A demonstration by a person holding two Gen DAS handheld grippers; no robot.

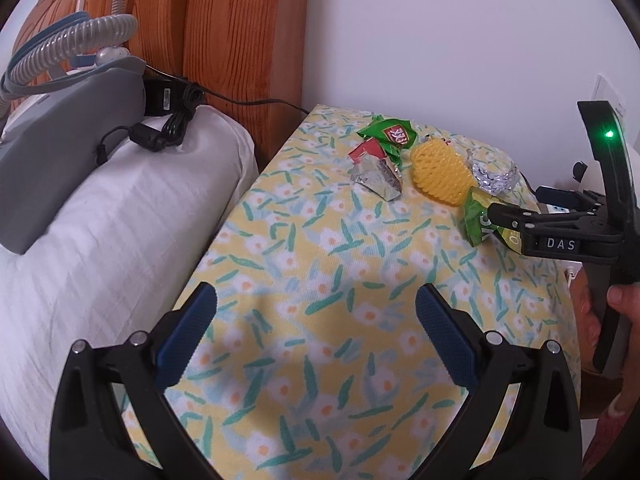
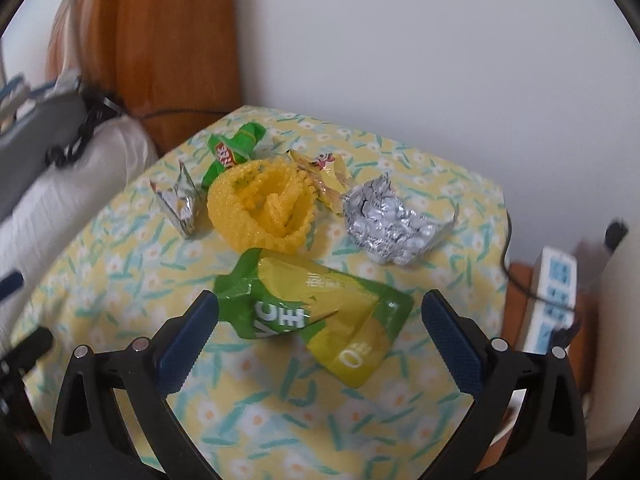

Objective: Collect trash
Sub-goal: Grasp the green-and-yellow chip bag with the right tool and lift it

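Note:
Several pieces of trash lie on a flowered yellow cloth (image 1: 320,280). A green-yellow pouch (image 2: 320,312) lies nearest, between the open fingers of my right gripper (image 2: 320,340), which is over it; it also shows in the left wrist view (image 1: 478,220). Behind it are a yellow foam net (image 2: 260,208), a silver blister pack (image 2: 392,224), a folded foil wrapper (image 2: 180,200), a green snack wrapper (image 2: 234,148) and a yellow wrapper (image 2: 328,176). My left gripper (image 1: 316,332) is open and empty over the near cloth, well short of the trash.
A white pillow (image 1: 112,232) with a grey device (image 1: 60,128), hose and black power adapter (image 1: 168,96) lies left. A wooden headboard (image 1: 224,32) and white wall stand behind. A power strip (image 2: 552,288) sits off the cloth's right edge.

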